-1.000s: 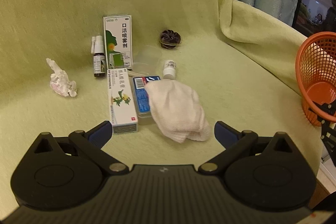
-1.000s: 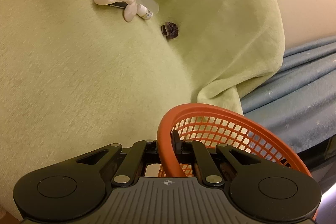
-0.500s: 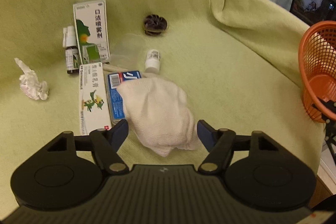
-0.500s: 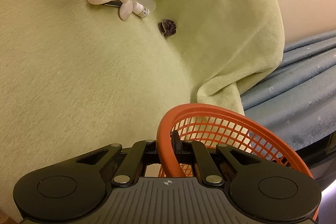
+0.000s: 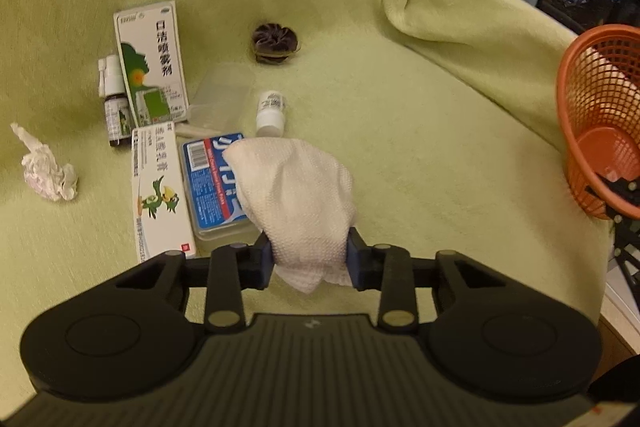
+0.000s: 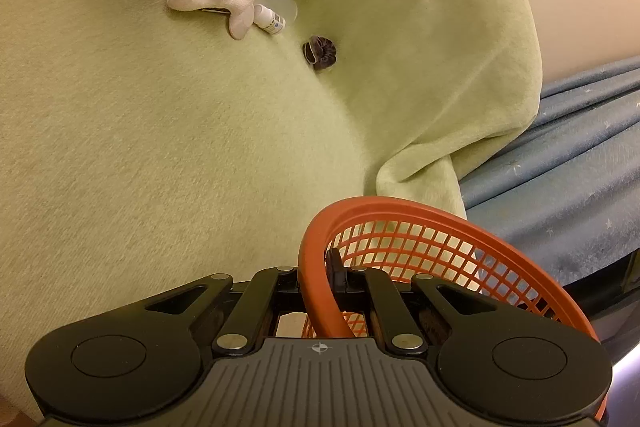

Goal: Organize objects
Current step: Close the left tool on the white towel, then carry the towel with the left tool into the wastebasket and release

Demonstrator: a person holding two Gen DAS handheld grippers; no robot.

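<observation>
Organizing at an early stage, as judged from the layout: the green blanket (image 5: 400, 147) covering the seat carries nearly all the clutter, and the orange basket (image 5: 600, 123), at the far right edge in the left wrist view, appears empty. The right gripper (image 6: 320, 279) is closed on the basket's rim, one jaw outside and one inside the mesh. The left gripper (image 5: 310, 261) is closed on the near end of the white cloth (image 5: 296, 199), its blue pads pressed into the fabric from both sides with a corner hanging below; the cloth has not clearly left the blanket. The cloth's long axis runs near to far, leaning slightly left, its far end draped over the blue-labelled clear box (image 5: 212, 183). Left to sort: the tall spray carton (image 5: 152, 61) standing at the far left, the ointment carton (image 5: 160, 191) lying beside the clear box, the crumpled tissue (image 5: 44, 169) well apart at the left, the spray bottle (image 5: 114, 103), the dark scrunchie (image 5: 275, 43) and the small white bottle (image 5: 272, 109).
</observation>
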